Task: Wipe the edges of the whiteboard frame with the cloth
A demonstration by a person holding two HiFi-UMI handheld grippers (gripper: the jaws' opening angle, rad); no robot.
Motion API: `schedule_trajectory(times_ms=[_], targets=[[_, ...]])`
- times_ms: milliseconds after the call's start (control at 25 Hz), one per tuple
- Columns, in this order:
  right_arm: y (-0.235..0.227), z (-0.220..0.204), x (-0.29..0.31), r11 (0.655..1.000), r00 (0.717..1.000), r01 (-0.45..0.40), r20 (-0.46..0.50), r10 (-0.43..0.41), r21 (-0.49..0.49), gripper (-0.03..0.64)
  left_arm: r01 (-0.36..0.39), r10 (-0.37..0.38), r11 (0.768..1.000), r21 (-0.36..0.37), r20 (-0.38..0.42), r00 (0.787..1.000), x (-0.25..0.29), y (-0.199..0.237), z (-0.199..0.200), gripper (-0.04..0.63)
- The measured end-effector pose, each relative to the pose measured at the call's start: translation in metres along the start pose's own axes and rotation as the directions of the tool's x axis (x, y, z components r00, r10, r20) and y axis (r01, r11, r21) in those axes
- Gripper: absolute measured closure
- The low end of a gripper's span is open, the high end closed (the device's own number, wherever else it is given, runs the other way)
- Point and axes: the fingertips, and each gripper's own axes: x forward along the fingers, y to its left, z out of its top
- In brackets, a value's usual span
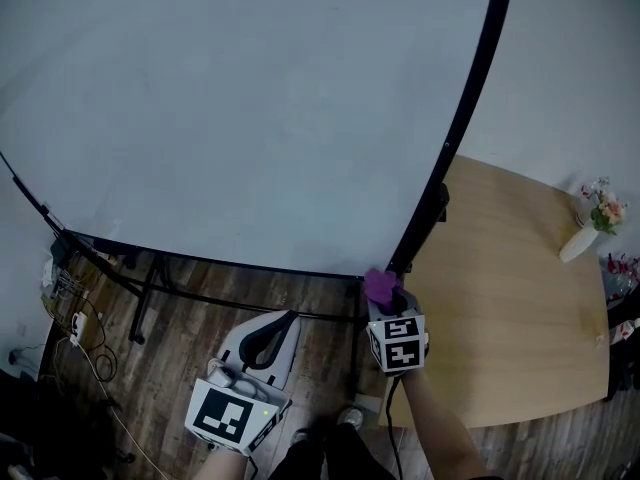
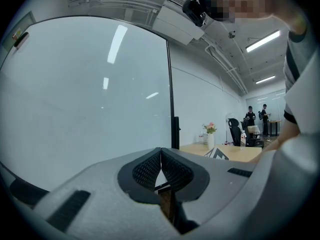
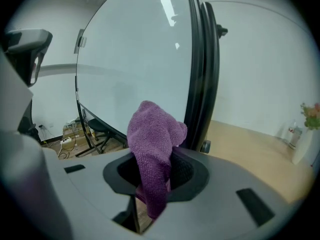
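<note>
At frame [image 1: 472, 88] corner, cloth [image 3: 153, 141] in right gripper [image 3: 156, 160]

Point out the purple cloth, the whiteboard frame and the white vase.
purple cloth [image 3: 152, 149], right gripper view, its bunched middle.
whiteboard frame [image 3: 202, 74], right gripper view, its black upright edge.
white vase [image 1: 578, 244], head view, the middle of its body.

One whiteboard [image 1: 250, 98], one purple cloth [image 1: 380, 286], two grippers [image 1: 290, 317] [image 1: 393, 300], one wooden table [image 1: 500, 288], one flower vase [image 1: 578, 243]
</note>
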Motion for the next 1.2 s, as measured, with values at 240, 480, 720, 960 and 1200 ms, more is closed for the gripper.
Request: schedule_trajectory(times_ms=[240, 480, 720, 960, 1200], targets=[[0.009, 0.016, -0.041, 0.999, 0.998, 0.012, 0.066, -0.014, 0.030, 0.512, 0.042, -0.042, 0.999, 0.005, 0.012, 0.999, -0.012, -0.010, 0.002, 0.577], [0.021, 0.034, -0.092, 0.998, 0.990, 0.031, 0.138, -0.039, 0.055, 0.512, 0.087, -0.087, 0.996, 0.027, 0.025, 0.996, -0.028, -0.023, 0.009, 0.578], [0.034, 0.047, -0.139, 0.996, 0.978, 0.046, 0.201, -0.060, 0.077, 0.512, 0.128, -0.131, 0.990, 0.053, 0.045, 0.990, -0.046, -0.036, 0.019, 0.578], [0.044, 0.055, -0.183, 0.993, 0.963, 0.055, 0.257, -0.080, 0.106, 0.512, 0.157, -0.161, 0.985, 0.067, 0.053, 0.986, -0.062, -0.045, 0.022, 0.578], [0.057, 0.067, -0.226, 0.993, 0.943, 0.051, 0.323, -0.083, 0.106, 0.512, 0.183, -0.188, 0.980, 0.073, 0.062, 0.980, -0.075, -0.054, 0.025, 0.577]])
